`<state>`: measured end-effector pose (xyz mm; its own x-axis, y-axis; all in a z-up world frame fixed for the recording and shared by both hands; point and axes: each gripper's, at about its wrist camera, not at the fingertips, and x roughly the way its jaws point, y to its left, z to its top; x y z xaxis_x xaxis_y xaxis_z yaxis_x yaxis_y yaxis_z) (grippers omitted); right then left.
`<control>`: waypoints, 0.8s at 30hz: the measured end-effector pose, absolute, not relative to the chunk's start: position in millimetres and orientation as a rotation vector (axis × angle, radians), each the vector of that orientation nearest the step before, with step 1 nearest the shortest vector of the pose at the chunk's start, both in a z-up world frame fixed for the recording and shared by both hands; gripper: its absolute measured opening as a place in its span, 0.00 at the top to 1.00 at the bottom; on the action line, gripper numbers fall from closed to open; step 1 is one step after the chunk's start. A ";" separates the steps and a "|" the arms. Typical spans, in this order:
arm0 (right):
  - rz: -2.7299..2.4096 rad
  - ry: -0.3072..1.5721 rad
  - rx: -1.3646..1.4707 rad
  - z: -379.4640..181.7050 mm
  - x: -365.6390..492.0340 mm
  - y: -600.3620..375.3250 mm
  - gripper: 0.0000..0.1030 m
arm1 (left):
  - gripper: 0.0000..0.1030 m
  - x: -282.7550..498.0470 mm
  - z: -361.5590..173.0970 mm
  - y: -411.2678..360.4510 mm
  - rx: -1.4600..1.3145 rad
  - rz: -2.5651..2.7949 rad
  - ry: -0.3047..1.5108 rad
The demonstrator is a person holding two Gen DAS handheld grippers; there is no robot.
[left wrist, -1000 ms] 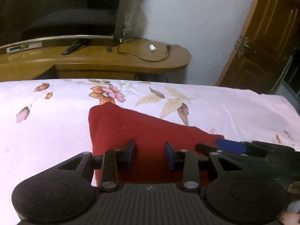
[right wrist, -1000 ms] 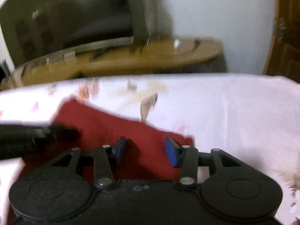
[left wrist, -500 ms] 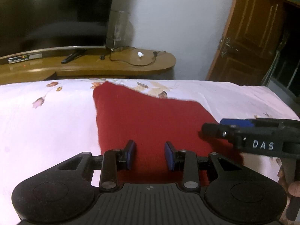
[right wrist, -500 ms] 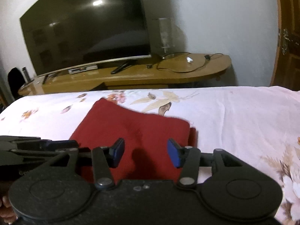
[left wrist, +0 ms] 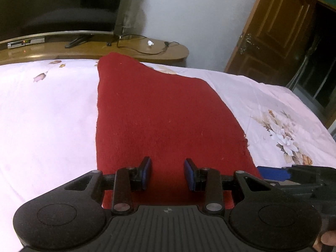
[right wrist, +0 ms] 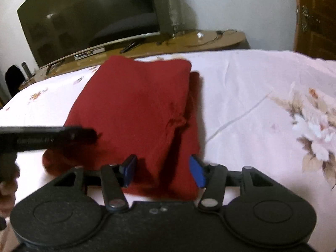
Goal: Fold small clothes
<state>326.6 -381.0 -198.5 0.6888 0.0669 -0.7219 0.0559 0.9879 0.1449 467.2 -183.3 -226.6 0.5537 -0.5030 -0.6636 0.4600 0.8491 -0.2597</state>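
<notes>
Hovering with both the left gripper (left wrist: 167, 175) and the right gripper (right wrist: 163, 171) low over the near edge of the folded red cloth (left wrist: 159, 115) on the floral bedsheet (right wrist: 252, 96), jaws parted and empty, probably ready for another fold.

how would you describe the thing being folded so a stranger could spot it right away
Start at the bed's pale pink floral sheet, in front of the TV stand. The red cloth lies folded in its middle. It is the only plain deep-red item there, its top layer stopping short of the right edge.
</notes>
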 end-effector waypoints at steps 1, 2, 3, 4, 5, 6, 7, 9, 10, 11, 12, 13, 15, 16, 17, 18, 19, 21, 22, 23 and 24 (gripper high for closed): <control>0.013 0.812 0.162 -198.3 325.8 -379.8 0.51 | 0.66 467.8 -226.3 -184.4 -0.054 -0.569 0.802; 0.022 0.812 0.159 -197.3 326.5 -377.6 0.60 | 0.66 467.9 -225.7 -185.6 -0.049 -0.568 0.801; 0.033 0.818 0.167 -197.6 327.4 -375.9 0.67 | 0.66 467.9 -225.2 -187.2 -0.045 -0.567 0.801; 0.044 0.824 0.177 -198.0 329.0 -375.6 0.71 | 0.66 468.8 -224.5 -187.6 -0.046 -0.566 0.801; 0.052 0.826 0.177 -197.8 329.3 -373.7 0.74 | 0.66 469.4 -223.7 -186.8 -0.048 -0.565 0.802; 0.055 0.827 0.164 -197.2 328.5 -371.1 0.79 | 0.66 470.1 -222.5 -187.2 -0.050 -0.565 0.803; 0.063 0.826 0.150 -197.0 326.1 -368.2 0.84 | 0.66 470.6 -221.4 -187.2 -0.052 -0.564 0.804; 0.077 0.827 0.112 -194.9 324.3 -364.9 0.91 | 0.66 470.6 -218.3 -186.1 -0.059 -0.569 0.802; 0.073 0.822 0.097 -192.5 323.8 -366.5 0.92 | 0.66 470.0 -215.8 -185.3 -0.062 -0.572 0.798; 0.056 0.809 0.085 -188.6 322.7 -369.9 0.92 | 0.66 468.8 -212.5 -184.5 -0.068 -0.579 0.791; 0.034 0.792 0.084 -183.3 321.2 -375.9 0.93 | 0.66 467.1 -210.5 -184.3 -0.071 -0.584 0.786; 0.020 0.790 0.088 -179.8 320.6 -382.5 0.94 | 0.66 465.4 -209.6 -184.6 -0.069 -0.591 0.784; -0.010 0.804 0.075 -181.7 321.7 -390.9 0.94 | 0.66 462.8 -212.7 -188.8 -0.054 -0.602 0.792; -0.006 0.833 0.073 -187.5 323.1 -392.6 0.94 | 0.66 462.0 -216.4 -190.7 -0.045 -0.600 0.798; 0.001 0.862 0.071 -196.0 324.6 -391.7 0.93 | 0.66 460.6 -221.6 -192.4 -0.034 -0.599 0.804; -0.004 0.867 0.036 -202.6 324.6 -387.3 0.93 | 0.66 459.5 -227.5 -193.7 -0.018 -0.596 0.807; -0.008 0.860 0.020 -203.5 324.5 -384.5 0.93 | 0.66 457.8 -230.6 -194.0 -0.006 -0.594 0.800; 0.000 0.862 0.063 -199.4 325.4 -387.1 0.88 | 0.66 456.1 -228.9 -195.2 0.014 -0.600 0.794; -0.004 0.849 0.081 -195.2 323.8 -389.3 0.82 | 0.66 457.0 -226.4 -194.8 0.014 -0.603 0.799; -0.001 0.831 0.101 -190.9 321.3 -391.4 0.72 | 0.66 458.4 -223.0 -193.7 0.007 -0.604 0.803; 0.007 0.804 0.129 -184.7 318.9 -393.4 0.72 | 0.66 460.2 -218.3 -191.9 -0.005 -0.603 0.803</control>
